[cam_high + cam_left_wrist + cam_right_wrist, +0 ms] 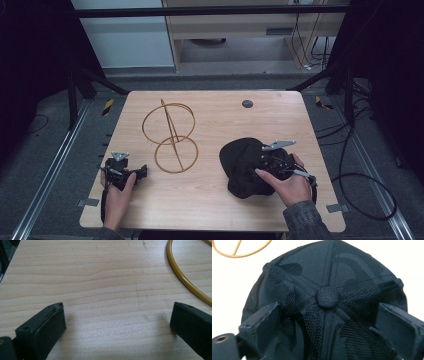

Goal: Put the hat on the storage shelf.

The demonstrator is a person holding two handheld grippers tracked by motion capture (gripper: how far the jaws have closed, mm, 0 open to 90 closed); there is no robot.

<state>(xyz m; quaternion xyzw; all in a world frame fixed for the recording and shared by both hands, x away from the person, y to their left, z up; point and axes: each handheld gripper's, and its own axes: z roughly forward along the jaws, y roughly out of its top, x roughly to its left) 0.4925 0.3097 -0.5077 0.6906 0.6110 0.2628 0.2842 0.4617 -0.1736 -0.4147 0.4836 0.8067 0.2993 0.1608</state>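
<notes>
At the left of the pale wood-grain table, the left gripper rests low near the front edge in a person's left hand, its black jaws spread wide with only bare tabletop between them. Just beyond and to its right stands the golden wire hat stand of two joined hoops; in the left gripper view a curve of its yellow ring passes close above the right-hand jaw without touching it. Farther right lies the black mesh-panelled baseball cap, crown up on the table's right half, near the front. The right gripper, held in the right hand, sits down on the cap's crown: its parted jaws flank the fabric-covered top button, pressing into the mesh on either side, not yet clamped together. A small dark round disc sits near the far edge.
</notes>
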